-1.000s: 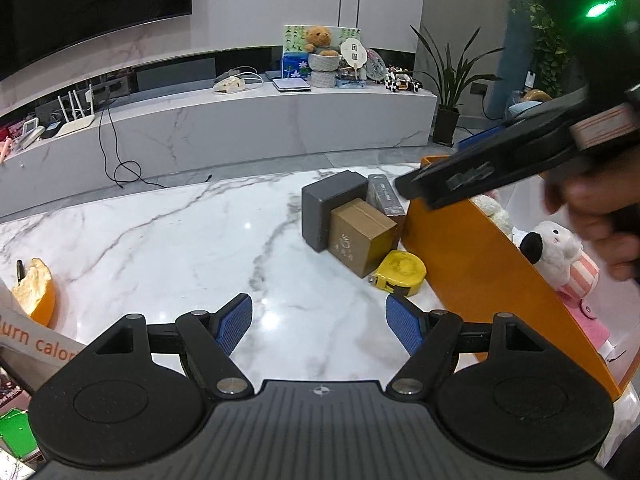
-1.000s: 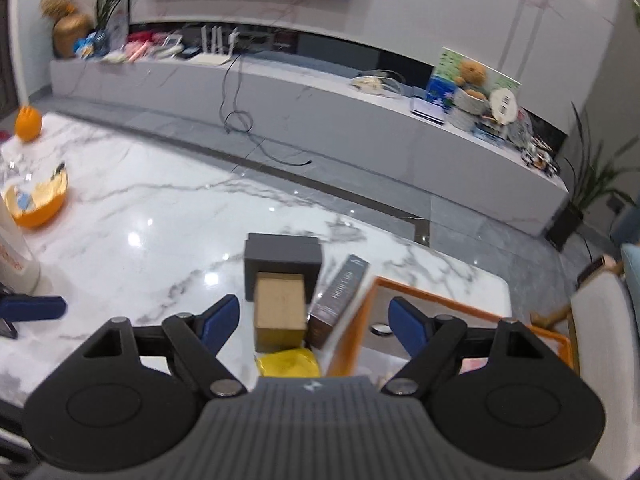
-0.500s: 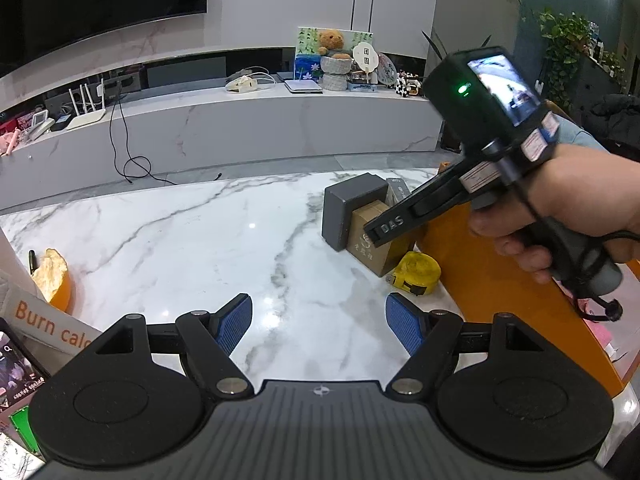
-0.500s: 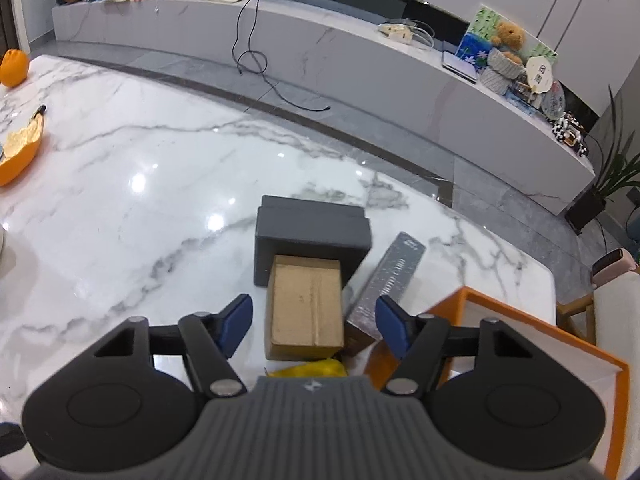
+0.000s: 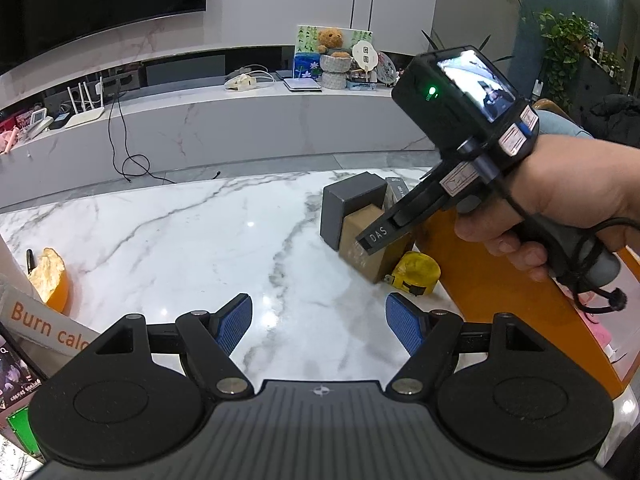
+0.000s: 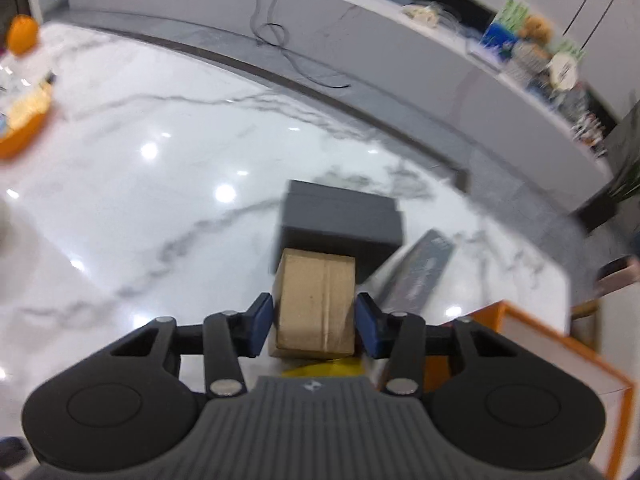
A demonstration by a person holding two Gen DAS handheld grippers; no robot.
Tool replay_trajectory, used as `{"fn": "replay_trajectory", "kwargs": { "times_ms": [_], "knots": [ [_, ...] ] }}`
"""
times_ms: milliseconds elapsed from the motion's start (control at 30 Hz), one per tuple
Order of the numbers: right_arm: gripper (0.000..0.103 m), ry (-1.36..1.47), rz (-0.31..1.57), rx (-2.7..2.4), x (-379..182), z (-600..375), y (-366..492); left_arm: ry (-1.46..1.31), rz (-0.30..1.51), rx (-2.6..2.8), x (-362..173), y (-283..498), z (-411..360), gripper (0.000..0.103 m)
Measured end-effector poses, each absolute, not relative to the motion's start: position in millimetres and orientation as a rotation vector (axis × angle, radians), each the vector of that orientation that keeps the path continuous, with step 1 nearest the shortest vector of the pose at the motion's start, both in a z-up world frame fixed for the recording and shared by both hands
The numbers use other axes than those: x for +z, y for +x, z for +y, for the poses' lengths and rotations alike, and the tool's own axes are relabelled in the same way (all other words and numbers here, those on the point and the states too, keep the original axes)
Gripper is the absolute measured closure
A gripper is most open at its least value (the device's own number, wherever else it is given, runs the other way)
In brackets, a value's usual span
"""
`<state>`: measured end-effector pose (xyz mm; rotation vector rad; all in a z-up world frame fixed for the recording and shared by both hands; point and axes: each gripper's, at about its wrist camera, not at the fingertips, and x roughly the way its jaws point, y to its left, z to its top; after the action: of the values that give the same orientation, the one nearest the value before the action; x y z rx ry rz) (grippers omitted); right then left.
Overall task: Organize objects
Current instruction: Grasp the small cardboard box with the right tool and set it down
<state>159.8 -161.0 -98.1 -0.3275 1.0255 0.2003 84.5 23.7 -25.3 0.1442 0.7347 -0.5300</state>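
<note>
Left gripper (image 5: 319,322): jaws spread wide, nothing between them, hovering over bare marble table (image 5: 180,240). It plays no part in this step; best kept where it is, clear of the right tool's path.

Centre of table: a tight cluster. Grey box (image 6: 340,216) at the back, carton (image 6: 318,300) touching its near face, flat dark box (image 6: 424,272) leaning just to the right, yellow tape measure (image 5: 414,272) in front of the carton. Orange bin (image 5: 500,280) stands right of the cluster, touching or nearly so.

Right gripper (image 6: 315,326): jaws have just been closing, with the carton between them. Blue pads (image 6: 262,322) sit at the carton's two side walls; left pad looks in contact, right pad at the edge or a hair off. Frame is blurred, so I cannot tell whether the pinch is firm yet.

Step in hand, as I judge it: grasp the carton for transfer to the bin.

Notes for doing it well:
- Finish the close until both pads bear flat on the side walls; the grip sits near the carton's near end, so a slightly deeper bite would resist tipping.
- Cardboard will give; squeeze only enough to hold.
- Lift straight up first. Dragging sideways would likely shove the leaning dark box or tape measure.
- Then carry right, over the bin wall, and lower before release.
</note>
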Motion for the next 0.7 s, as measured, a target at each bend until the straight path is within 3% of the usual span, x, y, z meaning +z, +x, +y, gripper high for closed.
{"fn": "replay_trajectory", "kwargs": {
  "times_ms": [567, 667, 700],
  "knots": [
    [0.057, -0.263, 1.160, 0.479, -97, -108, 114, 0.249, 0.822, -0.555, -53, 83, 10, 0.016],
    [0.055, -0.114, 1.242, 0.549, -95, -109, 114, 0.245, 0.837, -0.553, -57, 82, 11, 0.016],
    [0.049, -0.054, 1.258, 0.551, -93, -113, 116, 0.232, 0.843, -0.553, -58, 83, 12, 0.016]
  ]
}}
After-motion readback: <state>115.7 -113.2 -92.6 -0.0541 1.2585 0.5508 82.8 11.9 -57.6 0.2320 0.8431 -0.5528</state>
